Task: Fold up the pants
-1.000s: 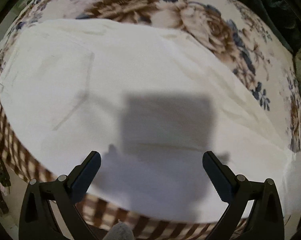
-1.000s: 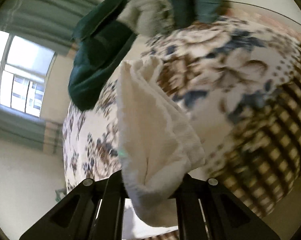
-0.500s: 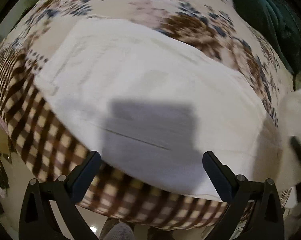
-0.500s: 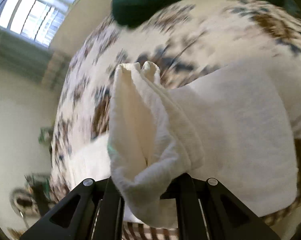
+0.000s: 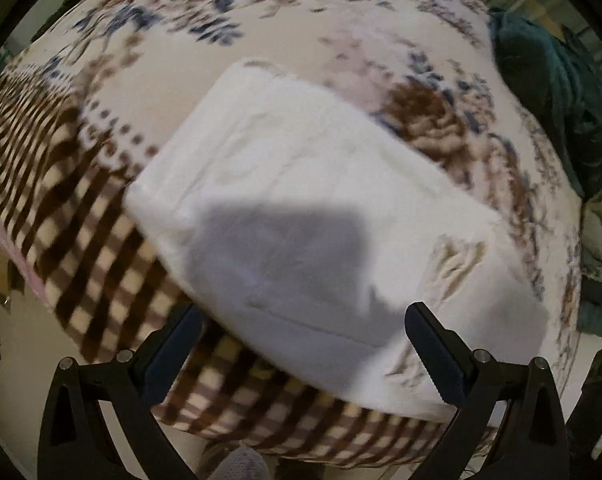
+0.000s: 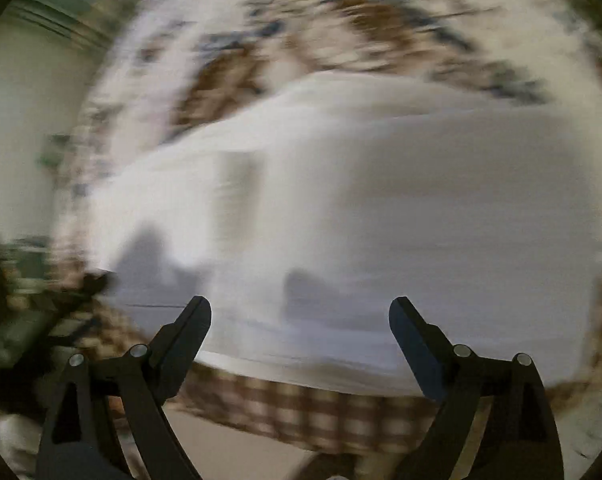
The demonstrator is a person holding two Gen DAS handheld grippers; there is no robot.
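On the near edge of the bed, the white pants (image 5: 309, 216) lie as a folded slab across the floral and checked blanket (image 5: 81, 216), with one long edge close to the checked border. A puckered patch of gathered cloth sits near their right end in the left wrist view. Your left gripper (image 5: 301, 340) hovers just above the near edge with its jaws spread wide and nothing between them. Your right gripper (image 6: 301, 320) is likewise spread and empty over the same cloth, though that view is heavily blurred.

Judging from the layout, a fold looks laid and the next step is squaring it or taking the next fold. To do that well, come down on both layers at matching corners, pinch the full thickness, and lift evenly so the top layer does not slide. Smooth the puckered patch first.

A dark green garment (image 5: 549, 92) lies at the far right of the bed, well apart. No brand, label or writing can be read.
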